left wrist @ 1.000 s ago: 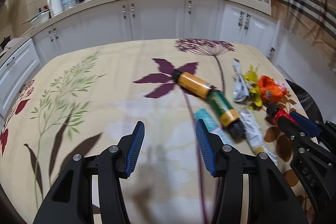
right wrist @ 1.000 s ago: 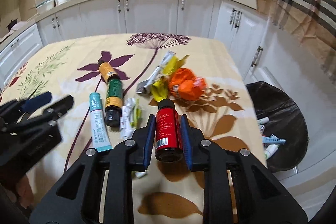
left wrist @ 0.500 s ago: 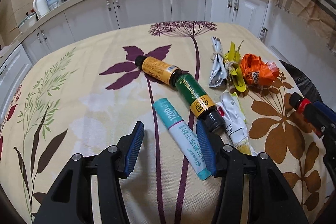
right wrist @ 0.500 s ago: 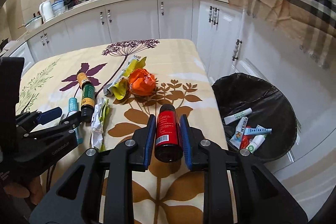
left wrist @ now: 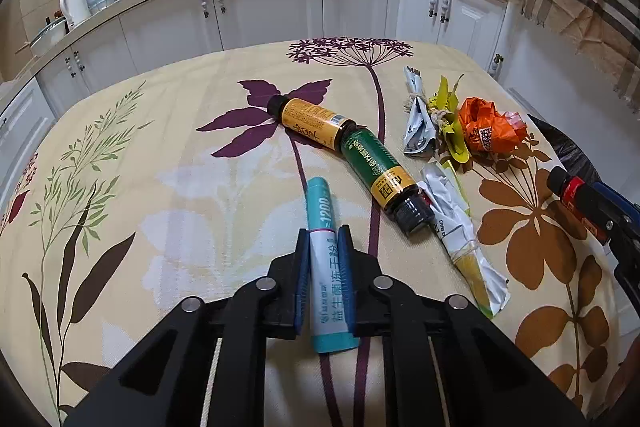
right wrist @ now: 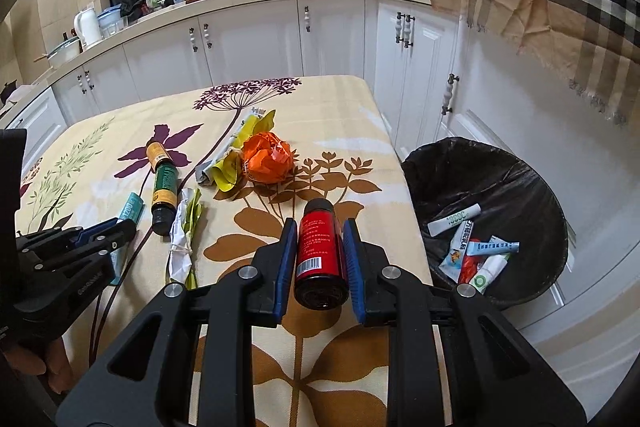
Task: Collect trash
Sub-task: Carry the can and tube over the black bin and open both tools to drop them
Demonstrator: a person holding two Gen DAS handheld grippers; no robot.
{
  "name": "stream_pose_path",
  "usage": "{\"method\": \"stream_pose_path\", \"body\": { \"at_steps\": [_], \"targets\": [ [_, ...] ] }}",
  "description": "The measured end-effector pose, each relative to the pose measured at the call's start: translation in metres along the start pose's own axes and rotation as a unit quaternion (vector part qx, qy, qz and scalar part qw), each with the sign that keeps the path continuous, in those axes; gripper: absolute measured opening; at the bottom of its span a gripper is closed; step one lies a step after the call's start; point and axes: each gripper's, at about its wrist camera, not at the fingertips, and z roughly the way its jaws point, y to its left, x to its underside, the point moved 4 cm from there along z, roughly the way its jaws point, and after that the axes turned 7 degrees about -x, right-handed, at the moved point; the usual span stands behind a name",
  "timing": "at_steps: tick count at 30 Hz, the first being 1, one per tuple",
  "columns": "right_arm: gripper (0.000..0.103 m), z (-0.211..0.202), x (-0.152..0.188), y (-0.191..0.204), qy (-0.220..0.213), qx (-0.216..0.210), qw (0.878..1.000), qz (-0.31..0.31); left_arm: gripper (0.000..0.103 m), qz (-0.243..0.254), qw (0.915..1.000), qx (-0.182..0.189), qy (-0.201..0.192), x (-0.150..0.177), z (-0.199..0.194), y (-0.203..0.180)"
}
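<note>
- Left wrist view: the left tool [left wrist: 324, 259] is clamped on a teal tube [left wrist: 326, 267] lying on the flowered counter [left wrist: 160, 163], its blue pads pressing both sides of the tube's white lower half; the teal cap end points away from the camera.
- Just right of the tube, a green-labelled bottle [left wrist: 380, 171] lies with its black cap toward the camera, its base touching an orange-labelled bottle [left wrist: 312, 123] lying behind it.
- A white wrapper [left wrist: 460, 227] lies against the green bottle's cap. Farther back sit a grey-and-yellow wrapper bundle [left wrist: 432, 119] and a crumpled orange bag [left wrist: 488, 127], touching each other.
- At the right edge, the right tool [left wrist: 596, 211] shows with a red bottle [left wrist: 572, 191] between its fingers.
- Right wrist view: the right tool [right wrist: 318, 247] holds the red bottle [right wrist: 320, 255] lengthwise above the counter's right edge [right wrist: 352, 131], black cap pointing away, barcode facing up, both pads against its sides.
- Beside the counter stands a black-lined trash bin [right wrist: 496, 163] containing several tubes and sachets [right wrist: 472, 247].
- At left in this view, the left tool [right wrist: 116, 229] rests on the teal tube [right wrist: 132, 209], with the 2 bottles and the wrappers lying between the 2 tools.
</note>
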Motion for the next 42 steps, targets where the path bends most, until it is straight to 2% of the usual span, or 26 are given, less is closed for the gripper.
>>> {"method": "stream_pose_path", "body": {
  "at_steps": [9, 12, 18, 24, 32, 42],
  "targets": [
    [0.023, -0.008, -0.005, 0.004, -0.017, 0.003, 1.0, -0.004, 0.012, -0.004, 0.9995, 0.001, -0.031, -0.004, -0.017, 0.008],
    [0.023, -0.012, -0.008, 0.002, -0.027, 0.007, 1.0, -0.003, 0.012, -0.001, 0.9986, 0.003, -0.053, -0.011, -0.03, 0.006],
    [0.023, -0.025, -0.021, -0.017, -0.056, 0.035, 0.998, 0.006, 0.012, 0.014, 0.9941, 0.034, -0.102, -0.034, -0.054, -0.017],
    [0.023, -0.038, -0.035, -0.049, -0.084, 0.077, 0.993, 0.023, 0.012, 0.039, 0.987, 0.071, -0.139, -0.06, -0.066, -0.059],
    [0.023, -0.042, -0.051, -0.105, -0.11, 0.135, 0.983, 0.05, 0.012, 0.086, 0.9734, 0.116, -0.178, -0.093, -0.071, -0.136],
    [0.023, -0.031, -0.056, -0.161, -0.122, 0.181, 0.973, 0.077, 0.012, 0.119, 0.9688, 0.132, -0.173, -0.112, -0.046, -0.206]
  ]
}}
